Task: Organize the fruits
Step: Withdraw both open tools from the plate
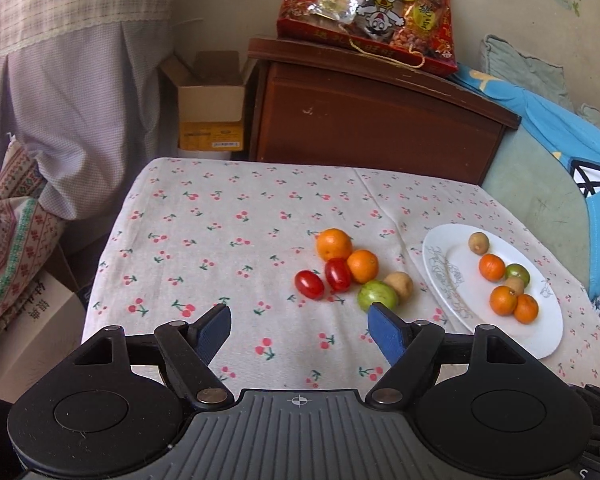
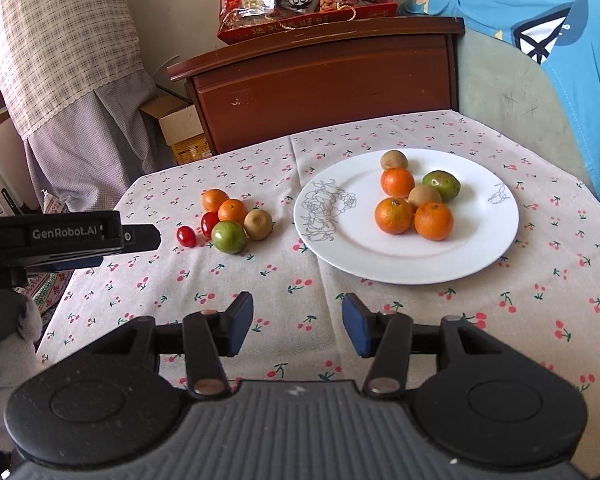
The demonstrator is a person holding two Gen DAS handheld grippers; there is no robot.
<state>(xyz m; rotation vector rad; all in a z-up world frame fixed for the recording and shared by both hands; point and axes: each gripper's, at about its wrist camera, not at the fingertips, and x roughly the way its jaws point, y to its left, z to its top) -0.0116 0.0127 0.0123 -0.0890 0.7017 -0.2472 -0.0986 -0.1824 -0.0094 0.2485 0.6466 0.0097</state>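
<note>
On the cherry-print tablecloth (image 2: 260, 280) a loose cluster of fruit lay just left of the white plate (image 2: 380, 256): two oranges (image 2: 232, 211), two cherry tomatoes (image 1: 309, 285), a green fruit (image 2: 229, 237) and a kiwi (image 2: 258, 224), all touching or nearly so. The plate held six more pieces. The left gripper (image 1: 299, 322) hung near the cluster, jaws apart and empty; the right gripper (image 2: 297, 322) stood before the plate, jaws parted, empty. Behind stood a wooden cabinet (image 2: 324, 80) bearing a red snack bag (image 1: 368, 12)
</note>
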